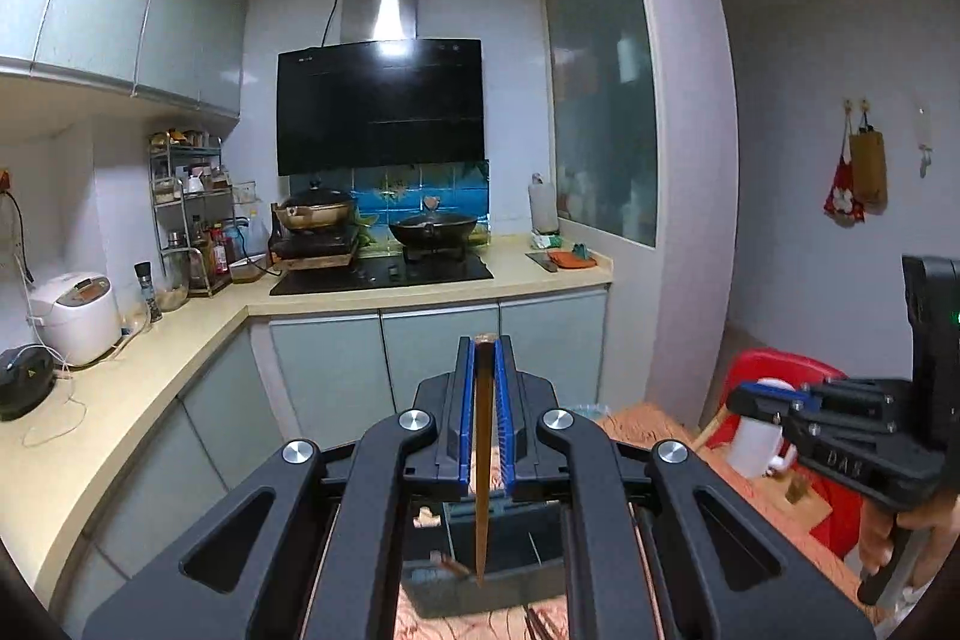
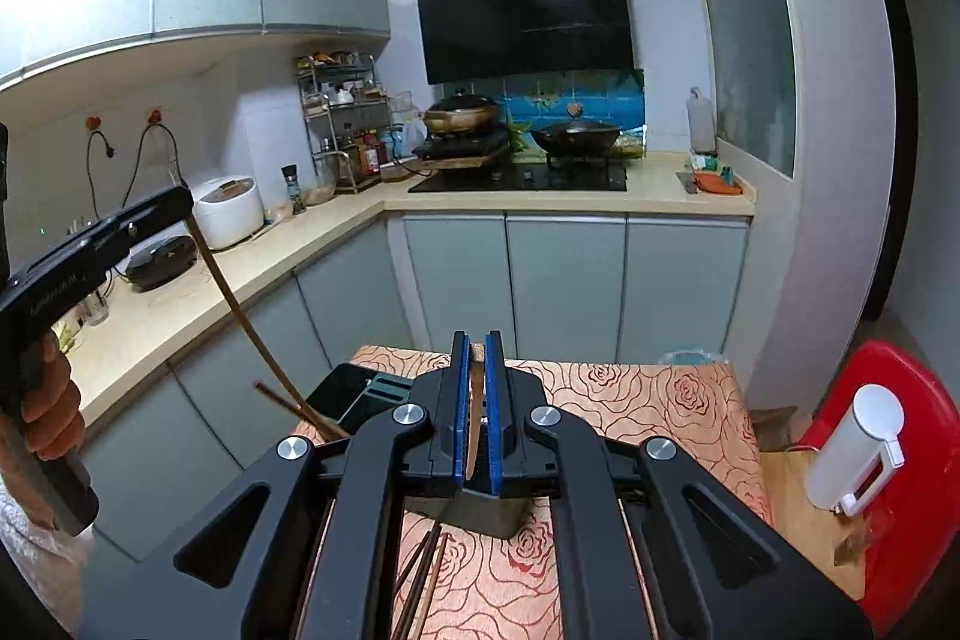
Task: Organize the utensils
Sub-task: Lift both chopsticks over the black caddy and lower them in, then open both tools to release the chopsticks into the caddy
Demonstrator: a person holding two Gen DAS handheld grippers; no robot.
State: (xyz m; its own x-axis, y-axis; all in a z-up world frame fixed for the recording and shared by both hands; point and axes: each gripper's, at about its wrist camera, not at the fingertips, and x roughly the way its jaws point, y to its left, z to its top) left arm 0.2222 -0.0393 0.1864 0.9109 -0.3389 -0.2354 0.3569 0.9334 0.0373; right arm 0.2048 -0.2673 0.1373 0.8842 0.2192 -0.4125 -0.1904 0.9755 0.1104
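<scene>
Between both grippers' pads, seemingly, chopsticks (image 1: 483, 460).

**Hidden and cropped parts**

In the right wrist view the right gripper (image 2: 478, 400) covers most of the black utensil holder (image 2: 342, 391); the loose chopsticks (image 2: 420, 586) run off the frame at 6 o'clock. In the left wrist view the rack jars (image 1: 189, 187) at 9 o'clock are too small to identify.

Chopstick (image 2: 475, 430) between right gripper (image 2: 478, 358) fingers (image 2: 494, 400)
</scene>
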